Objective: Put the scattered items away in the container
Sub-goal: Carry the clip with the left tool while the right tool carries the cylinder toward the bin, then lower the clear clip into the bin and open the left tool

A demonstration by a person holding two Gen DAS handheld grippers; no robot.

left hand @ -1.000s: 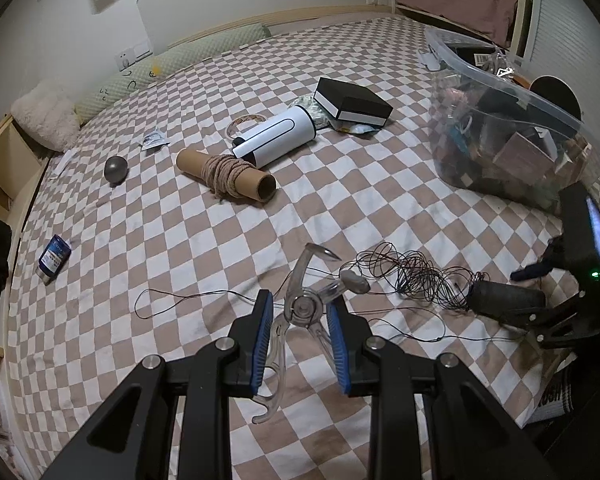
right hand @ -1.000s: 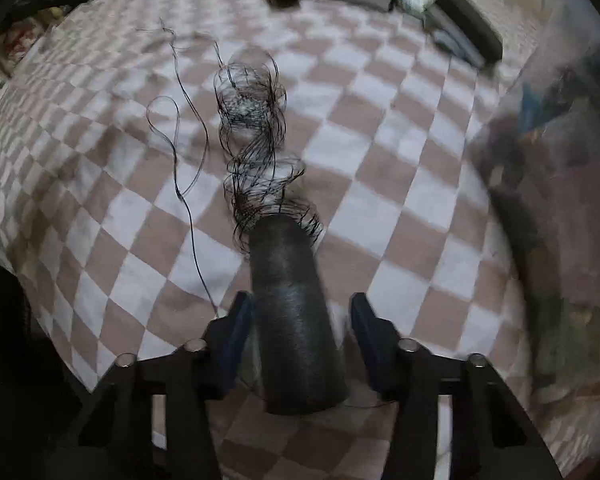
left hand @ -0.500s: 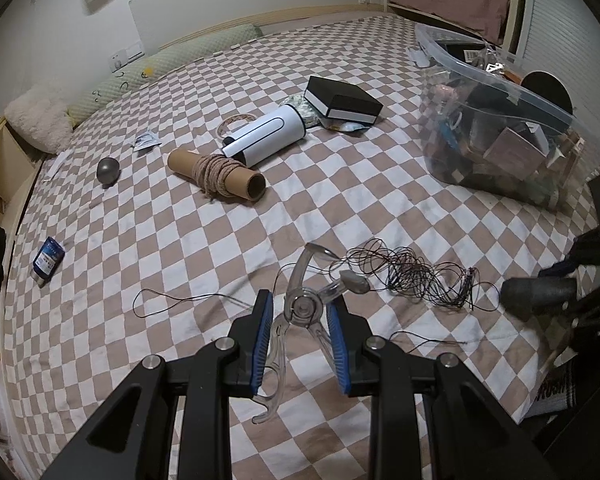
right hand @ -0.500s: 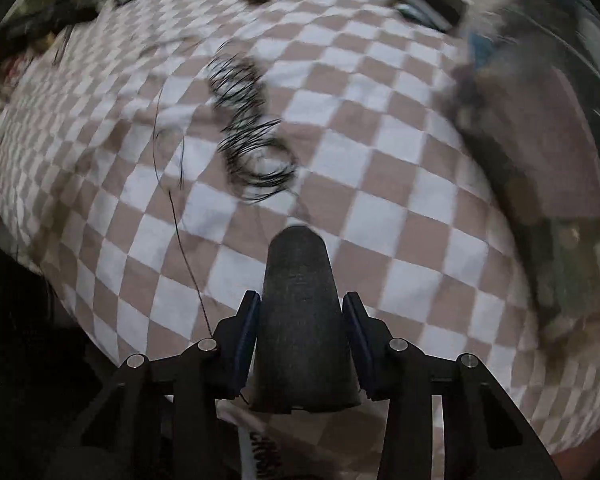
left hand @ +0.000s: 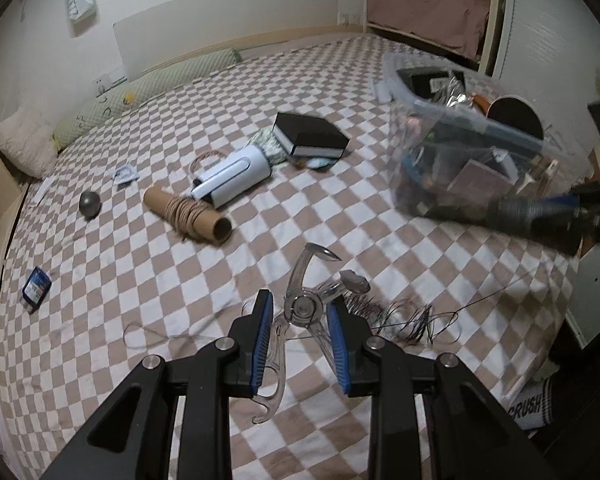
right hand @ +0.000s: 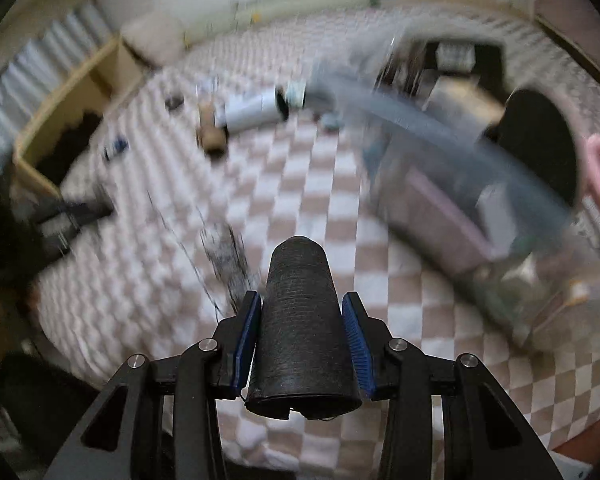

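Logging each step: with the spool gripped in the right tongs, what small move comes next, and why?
Probably carry the spool over the bin rim and release: the right tongs clamp it in mid-air, but its thread trails on the bed.

Big bed with a brown-and-white checkered cover [left hand: 340,208], and on it: clear plastic storage bin [left hand: 460,148] far right, black box [left hand: 310,136], white cylinder [left hand: 236,176], twine-wrapped cardboard tube [left hand: 188,214], grey ball [left hand: 89,205] left, tangled black thread [left hand: 404,316] near.

"CRUSH" is printed in white on a dark fabric item [left hand: 534,410] at the bed's edge.
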